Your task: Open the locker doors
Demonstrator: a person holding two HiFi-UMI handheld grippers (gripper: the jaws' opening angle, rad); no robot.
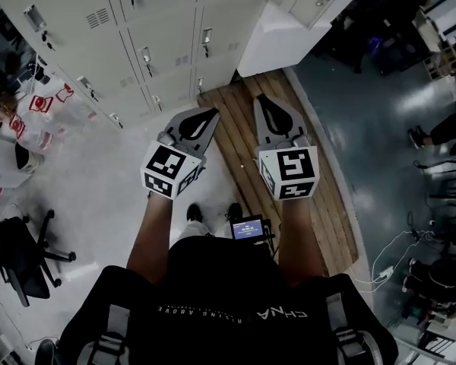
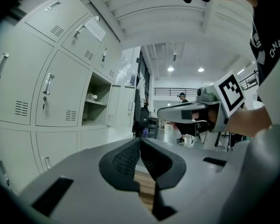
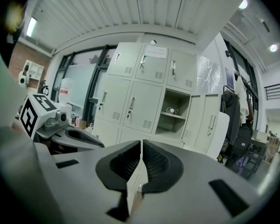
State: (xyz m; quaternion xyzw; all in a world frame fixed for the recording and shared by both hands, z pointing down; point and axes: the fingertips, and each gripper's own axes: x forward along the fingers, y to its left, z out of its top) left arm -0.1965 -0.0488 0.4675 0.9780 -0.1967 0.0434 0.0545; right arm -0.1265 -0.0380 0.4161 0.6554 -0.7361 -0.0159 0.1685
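Floor [image 1: 99,226], as I log it: pale on the left, dark and glossy on the right. On it: wooden slatted platform [image 1: 330,219], lockers [image 1: 167,44], black office chair [image 1: 15,261], white power strip [image 1: 384,272].

Pale grey locker doors [image 3: 144,107] mostly shut; one compartment [image 3: 177,99] open, perhaps holding something small.

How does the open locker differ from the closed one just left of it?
The open locker shows its shelf and a small item on it; the closed locker hides its inside. The closed locker's front has a handle and vent slots; the open locker's front is a bare gap. Both are pale grey.
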